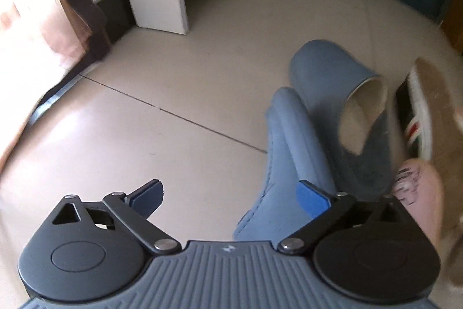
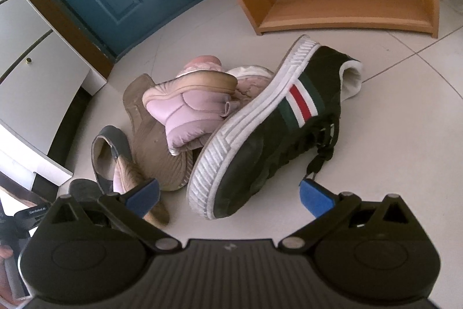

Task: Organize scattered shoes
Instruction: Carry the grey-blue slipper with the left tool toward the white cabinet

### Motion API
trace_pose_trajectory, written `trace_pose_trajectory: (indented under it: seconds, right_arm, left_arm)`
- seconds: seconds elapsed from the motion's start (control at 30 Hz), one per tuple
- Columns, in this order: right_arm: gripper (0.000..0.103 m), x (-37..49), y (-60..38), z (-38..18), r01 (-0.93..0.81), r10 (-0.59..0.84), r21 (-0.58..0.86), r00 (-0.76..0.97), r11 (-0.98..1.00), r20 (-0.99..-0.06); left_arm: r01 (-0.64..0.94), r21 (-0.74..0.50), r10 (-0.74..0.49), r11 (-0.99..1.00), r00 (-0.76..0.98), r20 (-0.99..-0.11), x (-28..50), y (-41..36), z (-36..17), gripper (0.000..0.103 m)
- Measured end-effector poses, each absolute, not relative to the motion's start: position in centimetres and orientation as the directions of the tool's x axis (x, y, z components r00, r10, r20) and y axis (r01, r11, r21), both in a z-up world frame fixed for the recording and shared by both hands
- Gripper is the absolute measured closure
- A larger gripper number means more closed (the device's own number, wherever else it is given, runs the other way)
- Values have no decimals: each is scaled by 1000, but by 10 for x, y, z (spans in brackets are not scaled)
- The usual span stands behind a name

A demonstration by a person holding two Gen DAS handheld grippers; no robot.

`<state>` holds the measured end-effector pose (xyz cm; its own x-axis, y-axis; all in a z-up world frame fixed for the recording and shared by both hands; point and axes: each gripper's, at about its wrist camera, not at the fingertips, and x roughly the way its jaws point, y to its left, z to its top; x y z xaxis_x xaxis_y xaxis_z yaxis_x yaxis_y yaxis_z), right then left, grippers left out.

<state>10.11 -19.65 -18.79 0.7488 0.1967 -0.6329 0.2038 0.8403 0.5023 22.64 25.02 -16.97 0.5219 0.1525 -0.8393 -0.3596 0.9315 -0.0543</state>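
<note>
Nearby, pink boots (image 2: pixel 199 103) against black sneaker (image 2: pixel 277 135)

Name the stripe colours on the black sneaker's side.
Green, white and red stripes, clearest in the right wrist view.

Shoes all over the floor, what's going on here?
A person with a gripper in each hand is sorting a heap of shoes. The left gripper is open beside two blue slippers, holding nothing. The right gripper is open above a black sneaker that leans on pink boots. The wooden rack holds nothing.
</note>
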Motion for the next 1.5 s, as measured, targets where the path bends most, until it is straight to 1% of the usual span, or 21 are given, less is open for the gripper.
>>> trace_pose_trajectory:
  seconds: [0.03,0.1,0.2,0.27,0.37,0.5,0.57,0.7,0.73,0.77,0.8,0.87,0.97,1.0,1.03,1.1,1.17,1.33,1.37,1.4,1.5]
  right_arm:
    - [0,101,-195,-187,198,200,500,748,843,-633]
    - [0,102,-191,-185,184,206,495,747,849,-632]
    - [0,103,-180,-179,153,227,489,742,859,-630]
    - [0,103,-170,-175,122,250,487,737,865,-628]
    - [0,101,-147,-163,39,305,478,725,877,-618]
    - [0,95,-118,-146,-76,370,462,717,884,-590]
    - [0,92,-103,-138,-132,399,448,711,884,-579]
    - [0,88,-79,-125,-208,441,427,692,880,-572]
    - [0,87,-77,-124,-212,443,425,690,880,-572]
    - [0,87,-76,-122,-218,444,421,691,881,-571]
    - [0,86,-74,-121,-221,443,417,692,882,-570]
    - [0,86,-76,-119,-215,438,416,694,883,-572]
    - [0,85,-79,-118,-212,440,421,693,882,-572]
    - [0,85,-79,-118,-214,439,419,692,883,-573]
    - [0,84,-80,-118,-218,438,411,692,885,-574]
    - [0,83,-80,-119,-222,432,398,690,890,-581]
    - [0,83,-80,-120,-217,427,395,687,893,-588]
    - [0,85,-77,-124,-205,422,398,680,894,-599]
    - [0,85,-75,-124,-206,424,398,679,894,-600]
    - [0,84,-74,-124,-209,425,397,679,894,-599]
    - [0,82,-71,-124,-224,426,383,681,896,-596]
  left_arm:
    - [-373,-95,130,923,534,-835,226,259,-171,4]
    - [-372,-118,110,921,539,-835,233,266,-178,0]
    - [-329,-171,40,929,547,-836,241,272,-183,0]
    - [-304,-159,31,939,535,-844,243,274,-181,0]
    - [-307,-86,95,948,528,-844,238,283,-177,3]
    - [-344,-171,8,923,463,-887,228,302,-203,4]
    - [-349,-185,-1,919,465,-885,225,299,-207,4]
    - [-353,-262,-47,898,515,-856,217,295,-208,4]
    - [-351,-339,-114,873,530,-840,213,301,-212,4]
    - [-351,-359,-131,865,533,-836,217,307,-215,4]
    - [-365,-422,-181,830,538,-823,215,317,-223,3]
    - [-395,-456,-205,798,533,-821,214,327,-232,3]
    - [-464,-614,-336,638,550,-765,202,346,-258,1]
    - [-458,-696,-399,554,587,-704,195,351,-264,1]
    - [-434,-792,-481,429,633,-607,188,354,-272,1]
    - [-413,-853,-537,319,663,-522,182,356,-281,1]
    - [-390,-858,-562,333,649,-513,181,348,-282,1]
    - [-243,-773,-575,586,548,-608,200,298,-263,3]
    - [-224,-756,-561,615,549,-620,203,294,-259,12]
    - [-157,-734,-542,661,577,-611,204,282,-249,16]
    - [-130,-697,-509,705,592,-625,211,268,-238,23]
